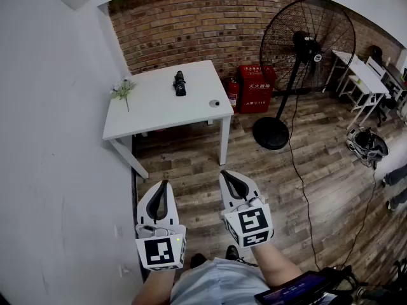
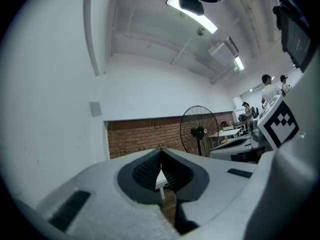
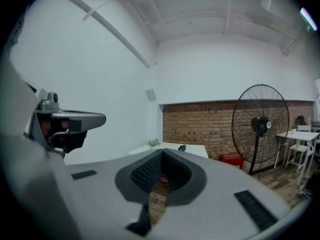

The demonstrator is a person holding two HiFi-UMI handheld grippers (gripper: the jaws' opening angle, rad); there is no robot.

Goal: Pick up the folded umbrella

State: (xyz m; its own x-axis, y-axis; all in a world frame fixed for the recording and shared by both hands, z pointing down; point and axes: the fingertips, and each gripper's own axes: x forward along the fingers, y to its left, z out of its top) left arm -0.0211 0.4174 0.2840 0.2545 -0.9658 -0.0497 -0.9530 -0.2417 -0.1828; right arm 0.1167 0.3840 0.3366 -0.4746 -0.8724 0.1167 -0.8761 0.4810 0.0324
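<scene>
While the person stood on the wooden floor (image 1: 191, 170) well back from the furniture, the scene held the following, listed left to right.

Far row:
- White bench (image 1: 146, 116), set against the white wall, with a brick wall (image 1: 191, 24) behind it.
- Green plant sprig (image 1: 122, 89), at the bench's far left corner.
- Folded umbrella (image 1: 180, 83), black, lying on the bench top toward its far edge and slightly right of centre. It was well apart from both tongs and touched by neither.
- Small round object (image 1: 214, 103), near the bench's near right corner; its kind could not be told.
- Red fire extinguisher (image 1: 233, 93), on the floor just right of the bench, beside a red cabinet (image 1: 257, 88).
- Black pedestal fan (image 1: 305, 49), upright, with a cable trailing over the floor.
- White desk (image 1: 359, 75), at the far right.

Near row:
- Left tongs (image 1: 165, 183), clenched with the tips met; the left gripper view showed nothing between them.
- Right tongs (image 1: 225, 175), likewise clenched and empty. They sat near the left tongs without touching them, and both pointed toward the bench.
</scene>
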